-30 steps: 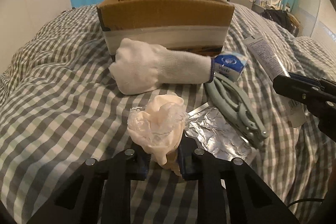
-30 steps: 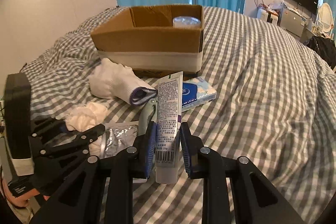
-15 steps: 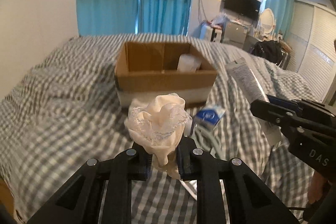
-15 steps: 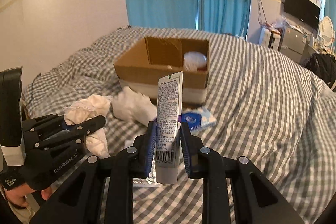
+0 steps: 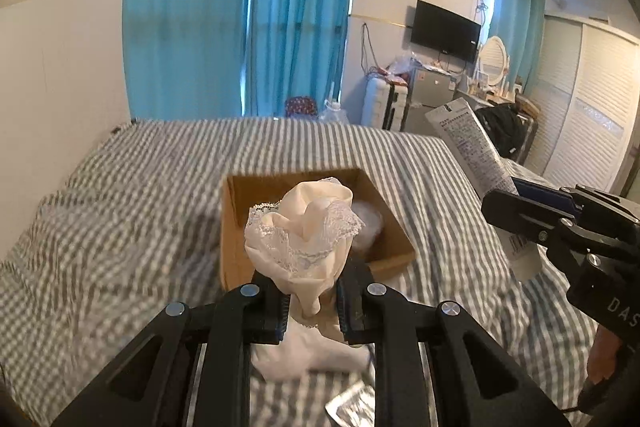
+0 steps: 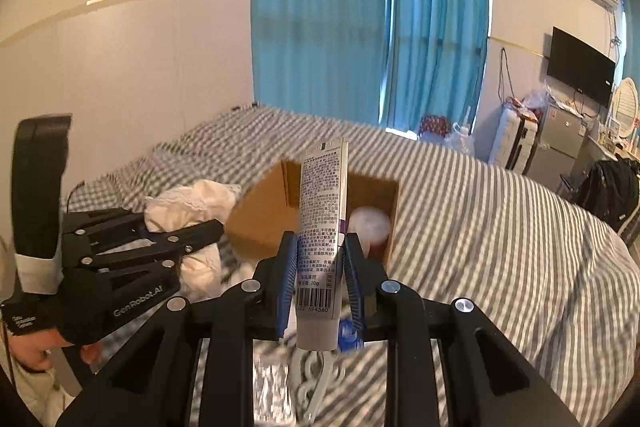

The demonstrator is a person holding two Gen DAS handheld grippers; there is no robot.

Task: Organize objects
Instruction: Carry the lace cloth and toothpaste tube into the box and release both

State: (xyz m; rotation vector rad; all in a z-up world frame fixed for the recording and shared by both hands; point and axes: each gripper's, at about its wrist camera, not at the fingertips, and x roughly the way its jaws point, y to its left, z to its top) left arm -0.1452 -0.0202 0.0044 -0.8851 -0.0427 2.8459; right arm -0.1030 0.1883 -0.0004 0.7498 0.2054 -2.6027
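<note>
Right gripper [image 6: 320,281] clamping an upright tube [image 6: 323,211], crimped end up; left gripper [image 5: 310,301] clamping lace-edged cloth [image 5: 304,239] before the box [image 5: 396,251].

Both tongs are held aloft, angled downward side by side. The left tongs [image 5: 310,301] pinch a bundle of cream cloth [image 5: 306,237]; the right tongs [image 6: 321,281] clamp a white tube [image 6: 322,227] standing upright between the pads

Cream lace-trimmed cloth [image 5: 304,231]: bunched, clamped upright, raised above the bed. White tube [image 6: 322,223]: gripped upright, cap downward. Open cardboard box [image 5: 240,227]: on the bed.
</note>
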